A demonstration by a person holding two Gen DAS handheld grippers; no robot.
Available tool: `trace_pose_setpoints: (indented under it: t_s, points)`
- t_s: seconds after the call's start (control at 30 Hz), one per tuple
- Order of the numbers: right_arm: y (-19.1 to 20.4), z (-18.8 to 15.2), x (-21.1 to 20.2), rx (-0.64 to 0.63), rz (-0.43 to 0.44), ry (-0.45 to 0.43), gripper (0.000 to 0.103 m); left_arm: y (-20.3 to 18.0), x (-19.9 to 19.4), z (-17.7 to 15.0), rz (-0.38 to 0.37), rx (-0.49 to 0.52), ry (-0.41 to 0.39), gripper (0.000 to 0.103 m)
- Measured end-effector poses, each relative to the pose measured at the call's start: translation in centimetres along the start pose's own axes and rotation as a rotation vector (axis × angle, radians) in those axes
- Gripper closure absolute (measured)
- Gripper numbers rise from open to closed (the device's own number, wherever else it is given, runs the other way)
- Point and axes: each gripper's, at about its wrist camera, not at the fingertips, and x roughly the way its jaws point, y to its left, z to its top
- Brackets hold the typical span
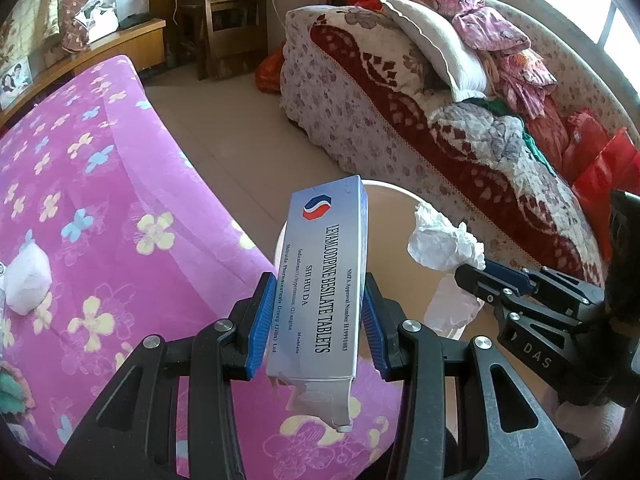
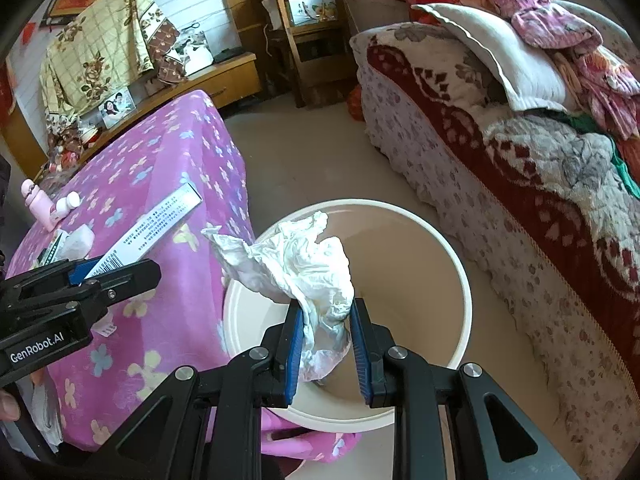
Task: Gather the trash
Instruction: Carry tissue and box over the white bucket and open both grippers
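My left gripper (image 1: pixel 320 312) is shut on a silver-blue tablet box (image 1: pixel 324 280) and holds it above the edge of the pink table, next to the cream trash bin (image 1: pixel 394 200). My right gripper (image 2: pixel 326 344) is shut on a crumpled white tissue (image 2: pixel 304 264) and holds it over the open bin (image 2: pixel 452 256). The right gripper with the tissue (image 1: pixel 444 240) also shows at the right of the left wrist view. The left gripper and the box (image 2: pixel 160 220) show at the left of the right wrist view.
A table with a pink flowered cloth (image 2: pixel 168 160) carries a white tissue wad (image 1: pixel 26 280), a pink bottle (image 2: pixel 38 204) and small items. A sofa with a patterned blanket (image 2: pixel 520 152), a pillow and clothes stands right. A wooden chair (image 2: pixel 304 24) stands at the back.
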Motion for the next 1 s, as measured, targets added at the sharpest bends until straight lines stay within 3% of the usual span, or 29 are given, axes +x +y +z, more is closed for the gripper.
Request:
trace_pose_setpoints:
  t_s: [0.7,0.73,0.8,0.83,1.0]
  points:
    - [-2.3,0.1,1.9,0.073,-0.027,0.017,0.081,-0.5,1.4,0.7,-0.084,-0.061,0.020,0.060]
    - [-2.3,0.1,2.0,0.071,-0.029,0.017,0.080,-0.4,1.5,0.7,-0.091,-0.063,0.025,0.060]
    - [-2.3,0.1,2.2,0.072,-0.031,0.019,0.068,-0.4,1.5,0.7,-0.093,-0.060,0.029,0.058]
    - [-2.4,0.2,2.3,0.078,-0.032,0.019,0.057,-0.4,1.4,0.6,-0.093,-0.059,0.031,0.056]
    - [-2.5,0.1,2.3,0.097,-0.023,0.019,0.055,-0.2,0.9,0.5,-0.084,-0.053,0.023,0.056]
